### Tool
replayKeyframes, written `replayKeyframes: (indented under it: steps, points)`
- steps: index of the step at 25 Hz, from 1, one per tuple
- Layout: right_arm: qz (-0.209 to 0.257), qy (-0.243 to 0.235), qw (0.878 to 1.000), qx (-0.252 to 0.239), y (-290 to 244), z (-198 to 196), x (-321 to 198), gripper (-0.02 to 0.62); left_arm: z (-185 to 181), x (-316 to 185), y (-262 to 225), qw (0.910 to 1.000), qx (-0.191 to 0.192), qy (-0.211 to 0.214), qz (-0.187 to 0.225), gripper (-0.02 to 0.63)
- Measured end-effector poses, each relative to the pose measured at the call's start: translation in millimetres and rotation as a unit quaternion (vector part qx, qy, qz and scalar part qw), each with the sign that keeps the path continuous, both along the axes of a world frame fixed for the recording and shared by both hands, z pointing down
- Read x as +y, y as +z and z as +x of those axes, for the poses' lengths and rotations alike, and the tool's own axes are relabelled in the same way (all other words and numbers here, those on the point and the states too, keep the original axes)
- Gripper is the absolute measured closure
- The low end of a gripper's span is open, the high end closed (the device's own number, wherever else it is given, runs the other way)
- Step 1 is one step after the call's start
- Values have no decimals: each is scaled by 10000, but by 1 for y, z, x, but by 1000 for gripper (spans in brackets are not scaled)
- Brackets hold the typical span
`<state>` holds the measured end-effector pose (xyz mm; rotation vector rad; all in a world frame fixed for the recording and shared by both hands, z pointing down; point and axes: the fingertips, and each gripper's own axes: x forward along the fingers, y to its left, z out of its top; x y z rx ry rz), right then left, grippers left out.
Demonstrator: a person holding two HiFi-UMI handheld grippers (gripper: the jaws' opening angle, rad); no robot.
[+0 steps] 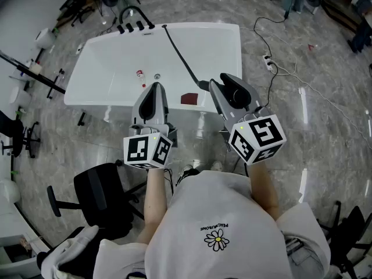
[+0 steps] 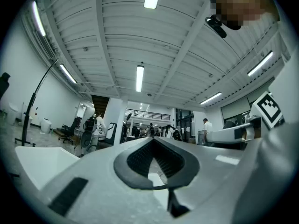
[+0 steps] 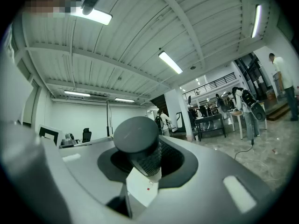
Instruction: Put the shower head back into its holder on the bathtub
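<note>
Standing at the near side of the tub [image 1: 229, 39], a person is holding a gripper in each hand, both reaching out over its near rim. A black chair [image 1: 96, 193] is sitting on the floor well off the tub's near left corner. A black faucet [image 1: 133, 22] is standing on the tub's far rim, toward the left end. The left gripper [image 1: 154, 88] is hovering just above the near rim at about its middle; in the left gripper view the left gripper [image 2: 154, 162] is showing its jaws clenched together with nothing between them. Inside the tub, a drain [image 1: 157, 76] and a small red thing [image 1: 139, 73] are lying on the floor just beyond that gripper. A black hose [image 1: 180, 54] is running from the far rim beside the faucet, slanting across the tub to its near rim. A dark red patch [image 1: 189, 99] is lying on the near rim between the two grippers. The right gripper [image 1: 224, 86] is grasping the shower head [image 1: 234, 93] above the near rim, right of the middle and well apart from the faucet end. In the right gripper view the right gripper [image 3: 145, 160] is pressing its ribbed pads on the dark round body of the shower head [image 3: 136, 135]. A cable [image 1: 290, 74] is trailing over the floor off the tub's right end.
</note>
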<state>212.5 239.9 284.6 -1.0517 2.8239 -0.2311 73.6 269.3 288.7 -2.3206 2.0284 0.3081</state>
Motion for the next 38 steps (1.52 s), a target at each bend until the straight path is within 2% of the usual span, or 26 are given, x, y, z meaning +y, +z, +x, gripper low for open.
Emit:
replayKeyframes:
  steps: [15, 19, 25, 32, 35, 38]
  points:
    - [-17, -105, 9999, -3, 5, -4, -6, 476, -3, 2, 13, 9998, 25, -99, -181, 606]
    - [-100, -147, 9998, -101, 5, -10, -18, 477, -9, 3, 20, 9992, -43, -231, -326, 606]
    - [-352, -236, 9991, -75, 16, -31, -40, 479, -32, -2, 41, 9970, 59, -422, -645, 606]
    - [-521, -210, 9984, -33, 25, -66, -93, 482, -59, -57, 78, 9939, 26, -244, -1076, 606]
    - [-380, -234, 9990, 48, 19, -91, -122, 482, -82, -94, 92, 9933, 22, -216, -1132, 601]
    - [-245, -192, 9992, 237, 11, -117, -159, 483, -103, -138, 107, 9921, 209, -84, -1230, 584]
